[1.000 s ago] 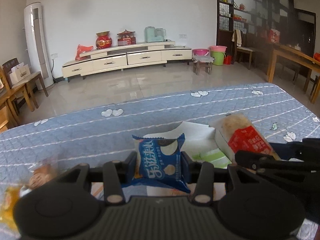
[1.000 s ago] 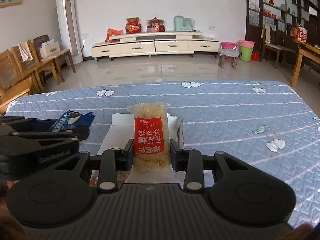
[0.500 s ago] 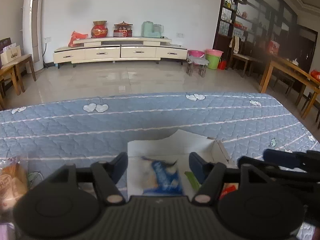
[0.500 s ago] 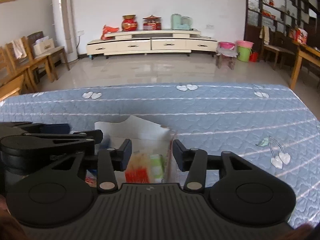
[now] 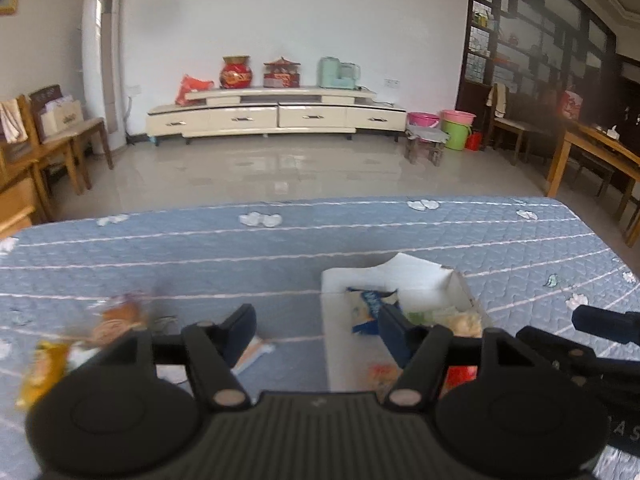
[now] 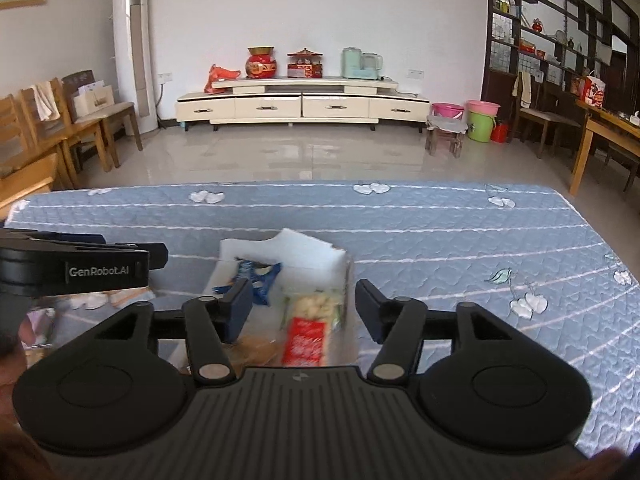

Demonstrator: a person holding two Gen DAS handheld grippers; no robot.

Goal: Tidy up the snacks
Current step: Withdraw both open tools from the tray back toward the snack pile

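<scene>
A white cardboard box (image 6: pixel 288 248) stands open on the blue quilted tablecloth. A blue cookie packet (image 6: pixel 256 274) and a clear packet with a red label (image 6: pixel 306 336) lie inside it. My right gripper (image 6: pixel 303 296) hovers just above the box. Its jaws are opening and touch neither packet. In the left wrist view the box (image 5: pixel 400 276) and the blue packet (image 5: pixel 370 306) sit to the right. My left gripper (image 5: pixel 316 320) stands open over the box's left edge with nothing between its fingers. Each gripper shows at the edge of the other's view.
Loose snacks lie on the cloth (image 5: pixel 200 256) left of the box: an orange-brown packet (image 5: pixel 120 316), a yellow one (image 5: pixel 40 368) and a flat packet (image 5: pixel 252 352) under the left finger. The table's far edge (image 6: pixel 320 184) runs across, with open floor beyond.
Both grippers opened and let go. The blue packet and the red-labelled packet dropped into the box. My left gripper then shifted left, off the box's middle.
</scene>
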